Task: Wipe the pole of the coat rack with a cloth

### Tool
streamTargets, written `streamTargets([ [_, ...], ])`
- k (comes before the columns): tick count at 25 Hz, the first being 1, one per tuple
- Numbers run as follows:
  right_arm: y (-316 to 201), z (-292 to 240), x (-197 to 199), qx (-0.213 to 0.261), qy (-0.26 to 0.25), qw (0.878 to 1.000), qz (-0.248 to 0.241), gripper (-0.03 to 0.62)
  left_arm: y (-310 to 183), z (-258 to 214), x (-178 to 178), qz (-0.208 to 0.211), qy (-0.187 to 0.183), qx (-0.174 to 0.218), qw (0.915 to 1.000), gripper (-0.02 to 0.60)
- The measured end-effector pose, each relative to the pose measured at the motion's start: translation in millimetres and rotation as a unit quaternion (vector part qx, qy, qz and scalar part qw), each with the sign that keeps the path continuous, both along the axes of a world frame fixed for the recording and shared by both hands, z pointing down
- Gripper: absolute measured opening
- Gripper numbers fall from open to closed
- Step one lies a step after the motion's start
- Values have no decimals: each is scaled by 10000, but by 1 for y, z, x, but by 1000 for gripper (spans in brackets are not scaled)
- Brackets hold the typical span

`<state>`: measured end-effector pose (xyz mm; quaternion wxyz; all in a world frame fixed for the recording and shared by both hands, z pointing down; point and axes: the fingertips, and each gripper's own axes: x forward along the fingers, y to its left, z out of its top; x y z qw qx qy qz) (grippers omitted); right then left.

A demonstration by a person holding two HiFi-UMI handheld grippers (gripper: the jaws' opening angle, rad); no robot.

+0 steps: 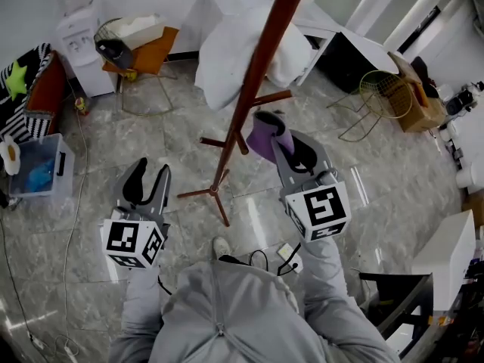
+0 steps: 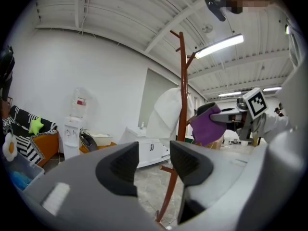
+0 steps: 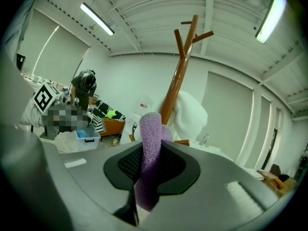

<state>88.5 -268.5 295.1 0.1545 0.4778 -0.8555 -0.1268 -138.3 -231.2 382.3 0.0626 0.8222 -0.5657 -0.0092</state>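
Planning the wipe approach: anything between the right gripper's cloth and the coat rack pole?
Nothing visible. The purple cloth, clamped in the right gripper, sits right beside the pole with nothing between them. A side peg juts from the pole close by, and the white garment hangs on the pole's far side, off that path.

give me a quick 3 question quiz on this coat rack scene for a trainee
1. True or false: the left claw is empty, with its jaws apart.
2. Which one grips the purple cloth? A) left claw B) right claw
3. Fill in: the fabric hanging by the pole is ____ in colour.

Key: 1 true; 2 B; 3 white
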Motion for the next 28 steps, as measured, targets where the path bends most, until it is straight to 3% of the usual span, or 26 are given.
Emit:
streamTargets([
  [5,29,-57,9,673,-674,9946,-417,54,-2,0,7,108,-9,-9,9999,215],
  [9,32,-94,20,1255,-1501,9768,-875,54,-3,2,5,93,-14,-37,9999,215],
  [13,4,-92,26,1193,-1823,9698,-1095,54,-3,3,2,23,-18,-36,10000,215],
  [16,-22,-69,24,882,-1612,9773,-1056,54,-2,2,-2,-70,-37,-44,10000,215],
  [21,-50,-33,20,659,-763,9940,-428,54,-2,5,-10,-196,-43,-97,9998,215],
  [28,-65,-10,-5,612,649,9960,-20,54,-5,9,-4,-178,-47,-151,9997,215],
])
